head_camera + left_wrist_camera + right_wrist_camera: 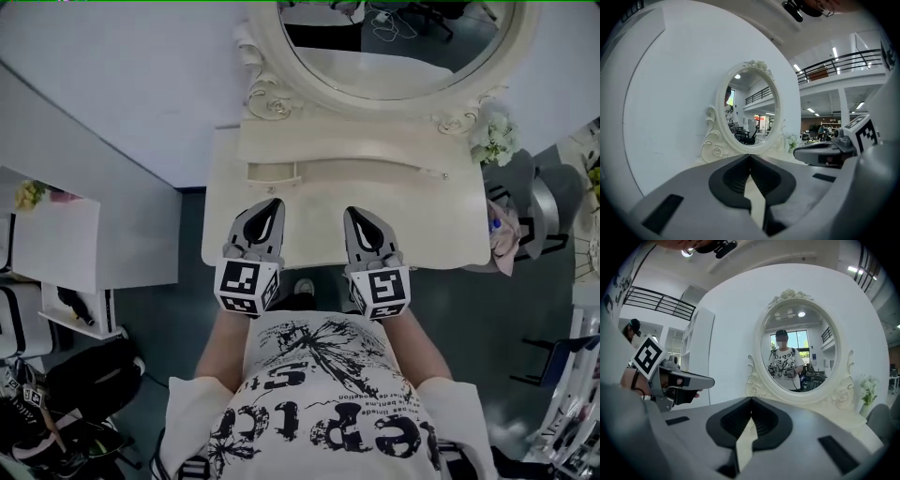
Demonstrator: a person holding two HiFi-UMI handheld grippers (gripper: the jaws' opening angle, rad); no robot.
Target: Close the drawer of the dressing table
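The cream dressing table (441, 234) stands against the wall under its oval mirror (394, 56). On its raised back shelf, a small drawer (273, 172) at the left seems to stick out a little. My left gripper (275, 202) and right gripper (352, 212) hover side by side over the tabletop's front part, both pointing at the mirror, short of the shelf. Both are shut with nothing between the jaws. In the left gripper view the shut tips (750, 157) face the mirror (750, 112). The right gripper view shows its shut tips (751, 400) below the mirror (799, 348).
A white cabinet (56, 244) stands to the table's left, with dark bags (94, 375) on the floor below it. A vase of white flowers (493, 131) sits at the table's right end, and a grey chair (553, 211) stands beyond it.
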